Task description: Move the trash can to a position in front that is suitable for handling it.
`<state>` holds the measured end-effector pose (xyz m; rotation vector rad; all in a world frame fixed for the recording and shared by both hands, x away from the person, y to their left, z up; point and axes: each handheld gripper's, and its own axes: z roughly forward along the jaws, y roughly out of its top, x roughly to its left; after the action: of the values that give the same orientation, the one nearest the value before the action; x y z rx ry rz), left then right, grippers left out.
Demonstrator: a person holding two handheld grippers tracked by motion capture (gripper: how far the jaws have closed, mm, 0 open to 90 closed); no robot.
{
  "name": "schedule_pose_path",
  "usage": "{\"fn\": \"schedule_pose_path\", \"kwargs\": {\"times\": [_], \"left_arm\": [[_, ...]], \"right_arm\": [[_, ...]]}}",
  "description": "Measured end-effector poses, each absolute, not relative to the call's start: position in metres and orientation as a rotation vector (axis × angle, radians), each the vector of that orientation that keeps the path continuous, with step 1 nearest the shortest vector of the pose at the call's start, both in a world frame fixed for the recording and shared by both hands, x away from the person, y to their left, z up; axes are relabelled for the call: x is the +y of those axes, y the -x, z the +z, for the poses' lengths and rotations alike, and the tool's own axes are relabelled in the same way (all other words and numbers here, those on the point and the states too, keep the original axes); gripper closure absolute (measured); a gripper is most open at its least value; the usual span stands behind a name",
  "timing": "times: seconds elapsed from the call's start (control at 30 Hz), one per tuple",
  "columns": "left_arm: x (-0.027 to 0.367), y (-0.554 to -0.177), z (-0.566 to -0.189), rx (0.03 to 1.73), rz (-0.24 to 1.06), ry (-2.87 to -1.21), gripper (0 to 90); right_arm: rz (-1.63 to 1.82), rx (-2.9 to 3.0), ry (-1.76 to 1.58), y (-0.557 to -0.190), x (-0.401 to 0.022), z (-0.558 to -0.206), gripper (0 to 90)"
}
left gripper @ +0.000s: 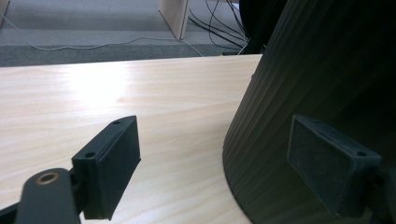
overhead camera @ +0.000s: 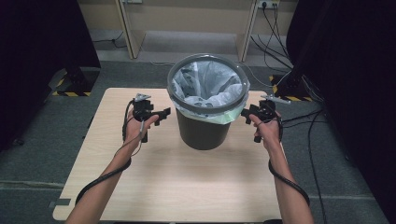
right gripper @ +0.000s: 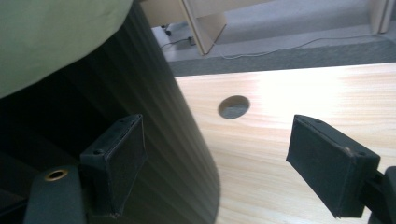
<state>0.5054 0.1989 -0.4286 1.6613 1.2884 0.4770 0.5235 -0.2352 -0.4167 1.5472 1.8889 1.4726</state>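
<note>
Forearms enter from the bottom of the high view, and I see the left gripper (overhead camera: 156, 115) and right gripper (overhead camera: 248, 114) flanking the bin (overhead camera: 203, 130), which stands upright toward the far middle of the table (overhead camera: 163, 186); both sets of jaws stand wide and hold nothing. I judge the bin a light, stiff plastic shell with a ribbed wall that may slide on the wood; its liner bag (overhead camera: 205, 84) is soft and tears easily, so I would grip the rigid rim from both sides at once, not the film. In the left gripper view, the open left gripper (left gripper: 233, 168) straddles the bin's lower wall (left gripper: 317, 84), one jaw over bare table. In the right gripper view, the right gripper (right gripper: 219, 168) does likewise; this view adds the green overhang of the liner (right gripper: 51, 37) and a cable hole (right gripper: 233, 106) in the tabletop
</note>
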Motion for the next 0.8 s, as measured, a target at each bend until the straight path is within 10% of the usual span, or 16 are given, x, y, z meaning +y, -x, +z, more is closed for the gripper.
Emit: {"fn": "schedule_pose_path", "kwargs": {"times": [0.8], "left_arm": [[0.243,-0.404,-0.502,1.251,0.466,-1.916,16.3]], "right_arm": [[1.335,1.935,-1.558,-0.521,-0.245,-0.428,17.0]]}}
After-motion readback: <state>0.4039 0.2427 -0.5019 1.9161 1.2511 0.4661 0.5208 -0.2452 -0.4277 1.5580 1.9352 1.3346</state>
